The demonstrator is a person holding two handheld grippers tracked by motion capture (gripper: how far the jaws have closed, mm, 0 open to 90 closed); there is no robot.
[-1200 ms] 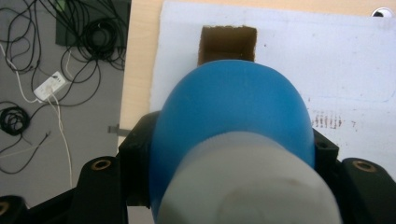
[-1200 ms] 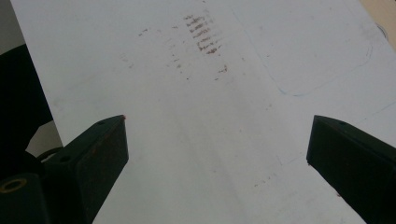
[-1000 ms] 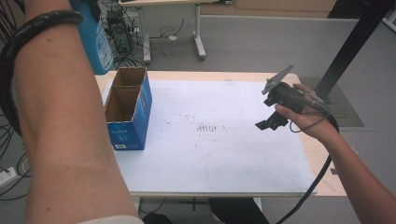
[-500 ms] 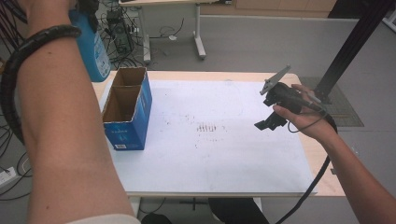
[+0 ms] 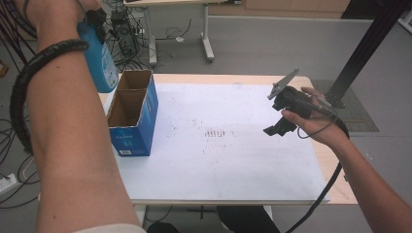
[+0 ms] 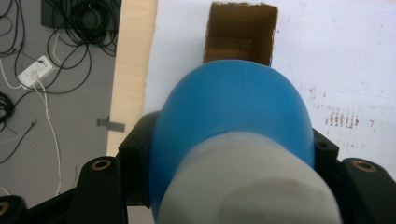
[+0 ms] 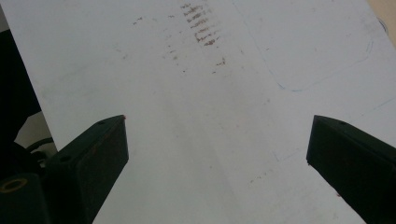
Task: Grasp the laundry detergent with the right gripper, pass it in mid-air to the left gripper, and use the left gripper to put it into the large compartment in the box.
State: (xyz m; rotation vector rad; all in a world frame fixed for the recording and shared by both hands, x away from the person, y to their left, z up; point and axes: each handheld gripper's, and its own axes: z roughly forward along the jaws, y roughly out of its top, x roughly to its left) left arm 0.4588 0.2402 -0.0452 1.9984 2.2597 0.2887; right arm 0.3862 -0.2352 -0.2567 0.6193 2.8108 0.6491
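Note:
A blue bottle (image 5: pixel 101 60) with a pale cap (image 6: pixel 247 186) hangs upright in the air, and my left gripper (image 5: pixel 95 22) is shut on it from above. In the left gripper view the bottle (image 6: pixel 229 112) sits between the black jaws, right above the open blue cardboard box (image 6: pixel 240 32). That box (image 5: pixel 132 124) stands at the table's left edge, with a divider across it and nothing visible inside. My right gripper (image 5: pixel 276 129) hovers over the right part of the white sheet, open, with nothing between its jaws (image 7: pixel 217 140).
A white sheet (image 5: pixel 218 165) covers most of the wooden table, with reddish-brown smears (image 5: pixel 216 132) near its middle. Cables (image 5: pixel 9 141) lie on the floor at the left. Another table's legs (image 5: pixel 206 34) stand behind, and a black post (image 5: pixel 369 43) rises at the right.
My left hand has come down with the blue bottle, closer to the box's far left corner. The right gripper has stayed where it was.

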